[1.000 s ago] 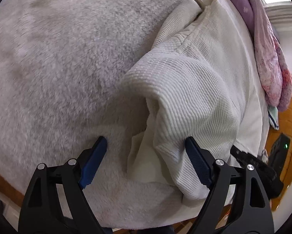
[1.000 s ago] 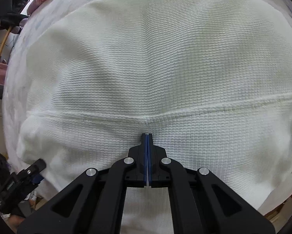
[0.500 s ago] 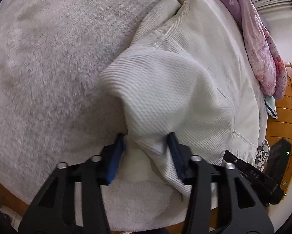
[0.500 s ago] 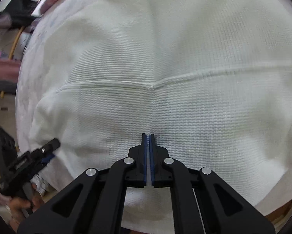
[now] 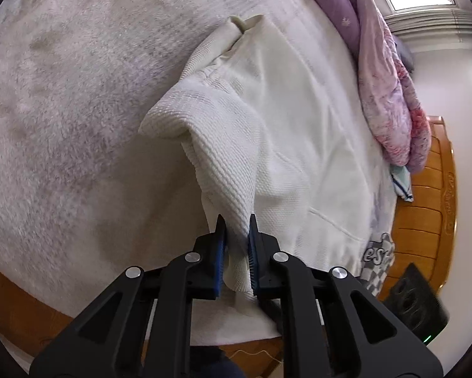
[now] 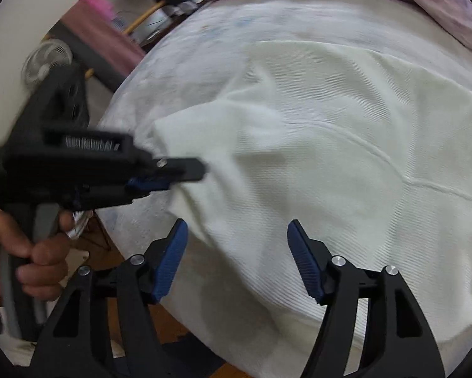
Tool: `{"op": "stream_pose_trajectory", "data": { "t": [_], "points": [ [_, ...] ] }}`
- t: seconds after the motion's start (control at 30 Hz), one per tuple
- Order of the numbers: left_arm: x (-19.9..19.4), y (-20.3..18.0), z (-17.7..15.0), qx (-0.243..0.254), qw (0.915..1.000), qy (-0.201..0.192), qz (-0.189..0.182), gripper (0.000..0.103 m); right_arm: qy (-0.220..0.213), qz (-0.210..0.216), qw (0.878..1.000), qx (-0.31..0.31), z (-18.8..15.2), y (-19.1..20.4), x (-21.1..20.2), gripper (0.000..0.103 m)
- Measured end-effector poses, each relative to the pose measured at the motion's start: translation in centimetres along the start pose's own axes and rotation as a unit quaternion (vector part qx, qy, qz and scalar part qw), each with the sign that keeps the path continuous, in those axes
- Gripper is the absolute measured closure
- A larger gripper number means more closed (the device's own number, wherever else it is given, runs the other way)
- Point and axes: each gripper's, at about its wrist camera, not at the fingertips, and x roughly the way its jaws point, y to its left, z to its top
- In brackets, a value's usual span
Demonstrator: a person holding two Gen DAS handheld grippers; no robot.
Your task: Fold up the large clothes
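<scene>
A large cream waffle-knit garment lies on the bed. My left gripper is shut on a corner fold of it and holds that fold lifted off the bedding. In the right wrist view the same garment spreads across the bed, and the left gripper shows at the left, pinching its edge. My right gripper is open and empty, just above the garment's near edge.
A pale plush bed cover lies under the garment. A purple and pink quilt is bunched along the far side. A wooden bed frame is at the right. A fan and furniture stand beyond the bed's left edge.
My left gripper closed on the garment's fold and lifted it. My right gripper opened, pulled back and swung left, so the left gripper now shows in its view.
</scene>
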Motion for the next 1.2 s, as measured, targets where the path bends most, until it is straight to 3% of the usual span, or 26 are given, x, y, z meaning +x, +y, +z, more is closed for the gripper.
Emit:
{"op": "stream_pose_trajectory", "data": {
  "t": [0.27,0.37,0.4,0.43,0.47,0.53,0.57,0.63,0.7,0.8,0.87,0.9,0.97,1.03,1.13,1.2],
  "points": [
    [0.5,-2.1,0.5,0.009,0.9999,0.008,-0.005,0.091,-0.011,-0.016,1.0,-0.003,1.4,1.4,2.1,0.035],
    [0.4,-2.3,0.7,0.012,0.9999,0.009,-0.006,0.091,-0.018,-0.031,0.999,0.0,2.0,1.4,2.9,0.039],
    [0.4,-2.5,0.8,0.015,0.9999,0.008,-0.003,0.091,-0.021,-0.037,0.999,-0.004,2.1,1.5,3.1,0.048],
    [0.3,-2.7,0.8,0.018,0.9998,0.008,-0.008,0.09,-0.017,-0.049,0.999,-0.008,2.2,1.4,3.3,0.073],
    [0.0,-3.1,0.8,0.023,0.9994,0.007,-0.024,0.09,-0.006,-0.051,0.999,0.0,2.6,1.3,4.0,0.085],
    [-1.2,-4.1,0.8,0.035,0.9983,-0.008,-0.046,0.084,0.001,-0.045,0.999,0.023,3.0,0.5,4.2,0.088],
    [-2.1,-4.8,0.7,0.05,0.9973,-0.021,-0.049,0.073,0.002,-0.04,0.999,0.031,3.2,0.2,4.1,0.088],
    [-4.1,-6.0,0.2,0.069,0.9954,-0.054,-0.039,0.062,-0.009,-0.011,0.997,0.076,3.4,-0.8,3.0,0.089],
    [-6.4,-6.8,-0.6,0.066,0.9911,-0.113,-0.024,0.05,-0.026,0.024,0.992,0.123,3.2,-2.2,1.4,0.09],
    [-7.6,-7.6,-1.7,0.058,0.9846,-0.165,0.006,0.047,-0.08,0.083,0.97,0.215,2.7,-5.5,-2.5,0.09],
    [-6.9,-9.0,-2.2,0.082,0.9789,-0.178,0.058,0.047,-0.124,0.108,0.951,0.26,2.2,-7.6,-5.7,0.09],
    [-5.9,-9.9,-2.5,0.092,0.9778,-0.17,0.08,0.047,-0.148,0.116,0.942,0.278,1.8,-8.8,-7.5,0.09],
    [-4.1,-11.3,-3.0,0.102,0.9787,-0.159,0.08,0.046,-0.189,0.124,0.925,0.305,0.7,-11.1,-10.7,0.09],
    [-1.7,-12.8,-3.9,0.122,0.978,-0.145,0.086,0.045,-0.233,0.124,0.9,0.346,-1.4,-13.7,-14.1,0.09],
    [2.5,-14.3,-5.7,0.142,0.9813,-0.108,0.073,0.045,-0.281,0.101,0.864,0.405,-5.3,-17.6,-17.8,0.09],
    [5.2,-15.4,-6.9,0.139,0.984,-0.084,0.072,0.036,-0.291,0.075,0.847,0.438,-8.4,-20.1,-19.2,0.091]
  ]
}}
